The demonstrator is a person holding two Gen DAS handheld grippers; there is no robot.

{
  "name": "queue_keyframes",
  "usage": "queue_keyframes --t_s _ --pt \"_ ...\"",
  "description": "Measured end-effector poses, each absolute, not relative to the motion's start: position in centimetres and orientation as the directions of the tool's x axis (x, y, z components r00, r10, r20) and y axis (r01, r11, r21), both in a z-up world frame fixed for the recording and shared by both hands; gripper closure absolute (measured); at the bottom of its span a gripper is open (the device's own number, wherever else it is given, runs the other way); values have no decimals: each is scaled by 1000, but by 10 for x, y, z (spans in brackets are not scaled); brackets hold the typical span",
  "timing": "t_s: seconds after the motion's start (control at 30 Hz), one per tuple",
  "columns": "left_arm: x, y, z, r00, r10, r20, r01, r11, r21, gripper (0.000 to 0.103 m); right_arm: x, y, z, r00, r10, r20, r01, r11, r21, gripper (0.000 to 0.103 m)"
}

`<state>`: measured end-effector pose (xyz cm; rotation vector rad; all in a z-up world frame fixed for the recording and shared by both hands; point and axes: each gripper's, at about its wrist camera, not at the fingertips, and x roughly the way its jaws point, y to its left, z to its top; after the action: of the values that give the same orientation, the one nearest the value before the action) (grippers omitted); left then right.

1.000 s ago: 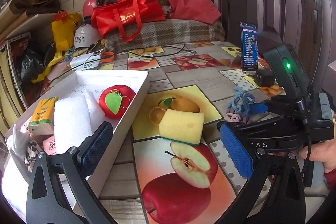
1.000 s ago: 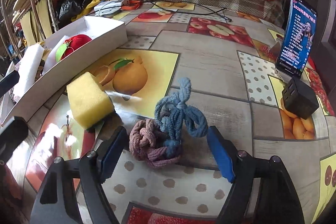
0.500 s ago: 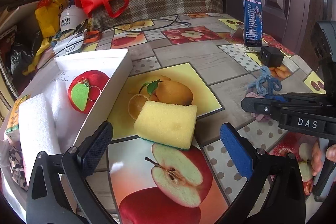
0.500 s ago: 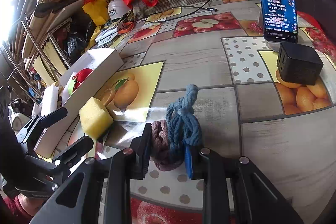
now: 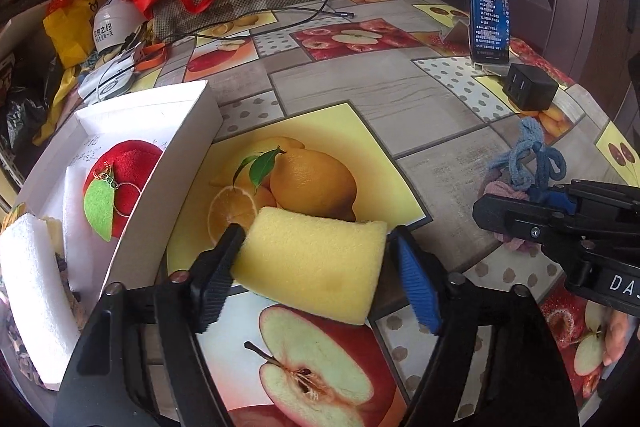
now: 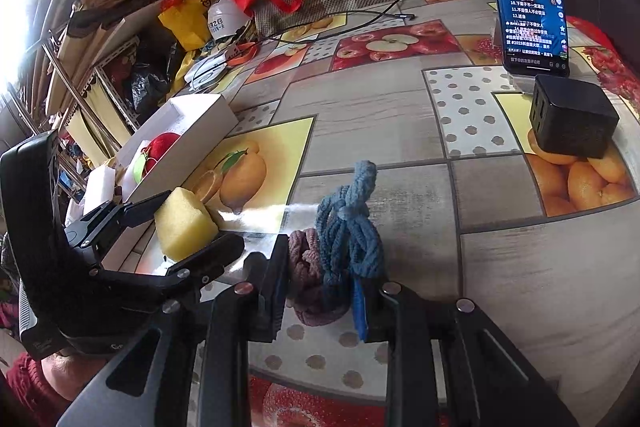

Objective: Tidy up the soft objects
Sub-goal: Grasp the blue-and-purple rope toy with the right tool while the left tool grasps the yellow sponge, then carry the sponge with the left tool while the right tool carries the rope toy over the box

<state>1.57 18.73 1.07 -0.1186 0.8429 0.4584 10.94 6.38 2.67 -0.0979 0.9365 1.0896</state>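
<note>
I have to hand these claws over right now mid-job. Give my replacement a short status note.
Left claw: jaws have just been closing around the yellow sponge, which lies on the table beside the white box; whether the pads press it yet is unclear.
Right claw: shut on the blue and pink knotted ropes, still resting on the tablecloth.
Done: red apple plush and white foam pieces already lie in the box.
Left: lift the sponge and ropes into the box.
</note>
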Motion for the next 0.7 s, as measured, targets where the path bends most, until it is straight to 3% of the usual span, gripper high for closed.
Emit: queue_keyframes --t_s 0.13,0.3,0.47,0.57,0.7 --pt "9 184 18 620 344 -705 -427 902 64 43 111 63 27 137 712 -689 -786 501 362 77" --pt "-13 165 37 697 441 -566 -456 881 124 43 111 59 29 162 714 -681 -775 519 360 76" --pt "-36 156 51 746 499 -440 -497 858 130 43 93 35 53 301 779 -550 -792 526 311 76" --pt "-46 156 53 756 499 -424 -504 857 109 43 75 22 65 367 808 -461 -807 523 276 75" --pt "-55 153 55 764 499 -409 -505 857 102 43 54 20 71 396 817 -419 -824 518 229 75"
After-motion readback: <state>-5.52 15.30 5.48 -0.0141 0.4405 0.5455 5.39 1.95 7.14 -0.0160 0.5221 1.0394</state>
